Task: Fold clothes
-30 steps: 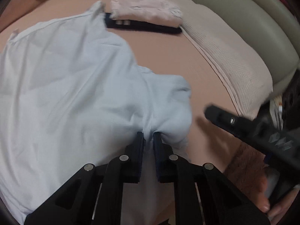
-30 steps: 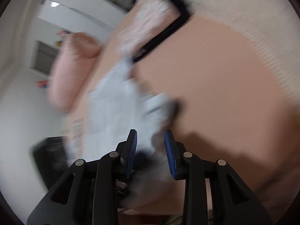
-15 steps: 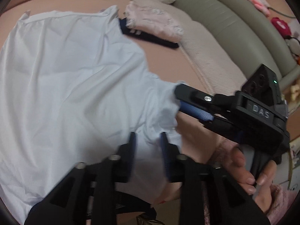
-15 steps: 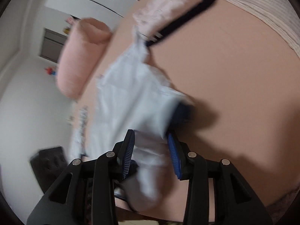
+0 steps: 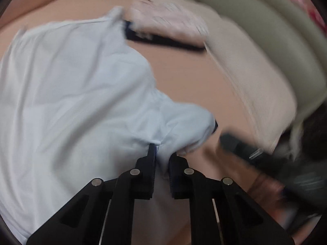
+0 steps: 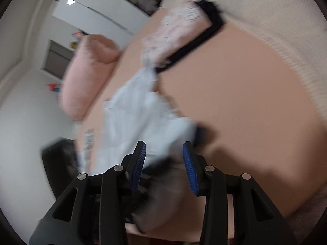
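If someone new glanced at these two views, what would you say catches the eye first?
First, the pale blue shirt spread across the peach bed, a fold near its sleeve pinched in the left claw, whose jaws have just closed on it. Next, the pink folded garment lying on a dark one at the far side. The right claw stands open.

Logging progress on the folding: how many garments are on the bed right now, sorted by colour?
Light blue: 1, the shirt spread on the bed, pinched near its sleeve by the left gripper.
Pale pink: 1, the folded top on the stack.
Dark navy: 1, the folded piece under the pink one.
Total: 3
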Tool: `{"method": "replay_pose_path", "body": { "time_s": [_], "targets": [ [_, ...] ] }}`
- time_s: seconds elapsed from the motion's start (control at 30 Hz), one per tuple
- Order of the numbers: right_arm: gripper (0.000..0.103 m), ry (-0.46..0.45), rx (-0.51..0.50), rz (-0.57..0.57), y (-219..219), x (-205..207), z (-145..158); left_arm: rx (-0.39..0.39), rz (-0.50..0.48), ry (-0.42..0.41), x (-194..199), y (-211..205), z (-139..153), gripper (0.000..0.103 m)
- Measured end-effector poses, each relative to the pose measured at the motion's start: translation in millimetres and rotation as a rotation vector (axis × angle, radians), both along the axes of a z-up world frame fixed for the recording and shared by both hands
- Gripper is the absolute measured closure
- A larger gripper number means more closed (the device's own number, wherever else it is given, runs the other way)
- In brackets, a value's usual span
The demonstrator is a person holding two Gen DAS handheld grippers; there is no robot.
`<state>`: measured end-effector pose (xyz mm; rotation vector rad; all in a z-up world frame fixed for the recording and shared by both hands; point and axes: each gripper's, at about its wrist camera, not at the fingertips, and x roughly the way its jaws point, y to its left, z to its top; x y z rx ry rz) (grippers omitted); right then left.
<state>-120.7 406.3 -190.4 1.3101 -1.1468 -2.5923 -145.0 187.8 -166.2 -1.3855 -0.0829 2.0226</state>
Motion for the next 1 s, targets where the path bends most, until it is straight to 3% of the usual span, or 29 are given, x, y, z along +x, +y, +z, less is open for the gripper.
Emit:
{"method": "replay_pose_path", "body": {
  "time_s": [0.07,0.13,0.27,0.37,0.43,0.57,0.6,0.67,0.73,0.77,0.9,1.0],
  "targets": [
    [0.062,-0.089,0.047,-0.012,2,-1,-11,0.061,0.083,-0.006,-8,-27,7,0.095],
    [0.062,-0.114,0.015,0.008,0,-2,-18,0.122,0.163,-0.059,-22,-56,7,0.095],
    [0.06,-0.095,-0.03,0.098,-19,-10,-18,0.087,0.302,-0.106,-42,-105,-10,0.095],
    [0.058,-0.098,-0.042,0.164,-38,-20,-21,0.194,0.283,-0.144,-42,-123,-15,0.094],
    [0.053,-0.103,-0.017,0.191,-50,-26,-22,0.193,0.199,-0.111,-32,-112,-8,0.092],
    [0.052,-0.097,-0.025,0.234,-61,-32,-26,0.17,0.061,-0.074,-17,-82,-4,0.091],
    [0.056,-0.096,-0.044,0.263,-66,-33,-28,0.174,0.038,-0.081,-13,-75,-6,0.091],
    [0.077,-0.1,-0.052,0.326,-77,-33,-31,0.139,0.015,-0.102,-11,-71,-14,0.09],
    [0.091,-0.101,0.076,0.35,-89,-24,-25,0.102,-0.002,-0.113,-9,-61,-25,0.09],
    [0.092,-0.094,0.138,0.353,-93,-20,-21,0.104,-0.006,-0.113,-7,-59,-28,0.09],
    [0.094,-0.09,0.338,0.255,-84,-2,-7,0.123,-0.052,-0.239,4,-61,-43,0.087],
    [0.096,-0.139,0.544,0.147,-70,17,2,0.114,-0.07,-0.204,11,-61,-40,0.086]
  ]
}}
